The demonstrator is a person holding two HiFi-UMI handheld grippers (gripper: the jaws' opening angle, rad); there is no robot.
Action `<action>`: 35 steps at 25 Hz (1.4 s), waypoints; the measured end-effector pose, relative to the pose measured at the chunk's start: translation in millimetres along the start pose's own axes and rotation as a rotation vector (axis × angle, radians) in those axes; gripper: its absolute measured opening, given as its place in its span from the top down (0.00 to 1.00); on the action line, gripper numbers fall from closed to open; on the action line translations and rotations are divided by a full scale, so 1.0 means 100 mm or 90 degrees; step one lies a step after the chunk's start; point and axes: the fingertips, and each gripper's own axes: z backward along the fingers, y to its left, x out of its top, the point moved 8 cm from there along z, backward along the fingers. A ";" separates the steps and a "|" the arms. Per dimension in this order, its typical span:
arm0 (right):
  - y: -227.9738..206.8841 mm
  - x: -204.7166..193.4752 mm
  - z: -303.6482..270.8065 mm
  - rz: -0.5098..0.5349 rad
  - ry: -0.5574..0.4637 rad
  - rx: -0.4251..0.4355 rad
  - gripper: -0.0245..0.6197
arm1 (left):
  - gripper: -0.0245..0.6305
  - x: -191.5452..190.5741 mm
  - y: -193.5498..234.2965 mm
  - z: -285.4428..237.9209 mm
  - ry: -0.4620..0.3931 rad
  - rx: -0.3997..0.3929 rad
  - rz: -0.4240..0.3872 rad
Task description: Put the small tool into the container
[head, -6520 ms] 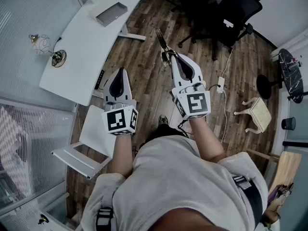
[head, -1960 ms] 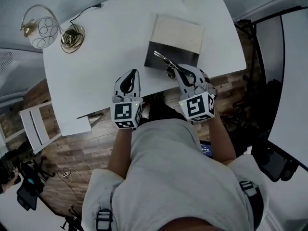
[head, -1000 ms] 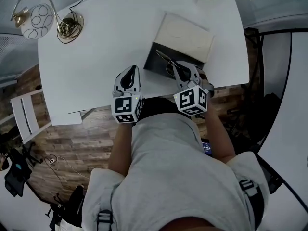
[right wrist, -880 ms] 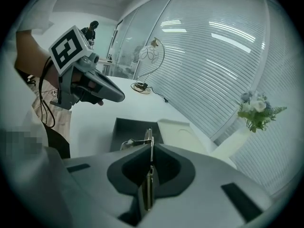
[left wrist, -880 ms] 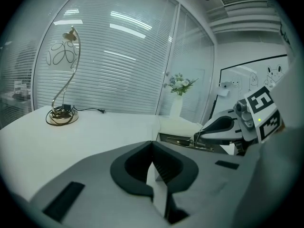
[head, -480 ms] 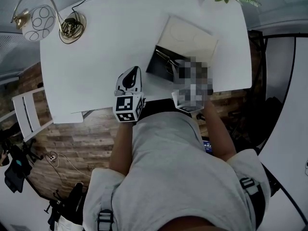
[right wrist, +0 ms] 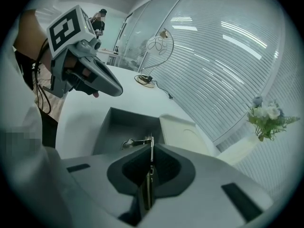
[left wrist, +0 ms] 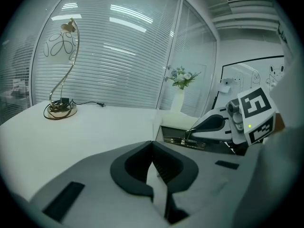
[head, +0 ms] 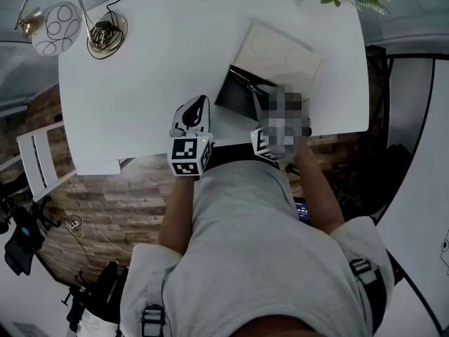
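Holding the small tool [right wrist: 135, 142], the right gripper [right wrist: 151, 148] has its jaws closed together on the thin metal, which stands edge-on in the slit between the pads.

1. Position of the tool. The free end projects forward past the jaw tips and shows just left of them, over the floor of the open grey container [right wrist: 118, 120]. Whether that end touches the floor cannot be told.
2. Long axis. In the head view the tool runs out from the jaws across the container, pointing from its near edge toward the side where the pale lid [right wrist: 183, 129] lies flat, touching the container.
3. Nearer gripper. The right gripper is directly at the container's near edge. The left gripper [left wrist: 152, 144] hangs to the left of the container, over the white table [head: 140, 69], jaws together on nothing.

Judgement: the tool is already above the opening, so the coming move is a short descent and release straight down; no sideways travel appears necessary
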 end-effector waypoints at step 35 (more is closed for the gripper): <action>0.06 0.02 -0.14 -0.008 0.071 0.052 0.91 | 0.93 -0.04 0.02 0.06 0.041 -0.046 -0.015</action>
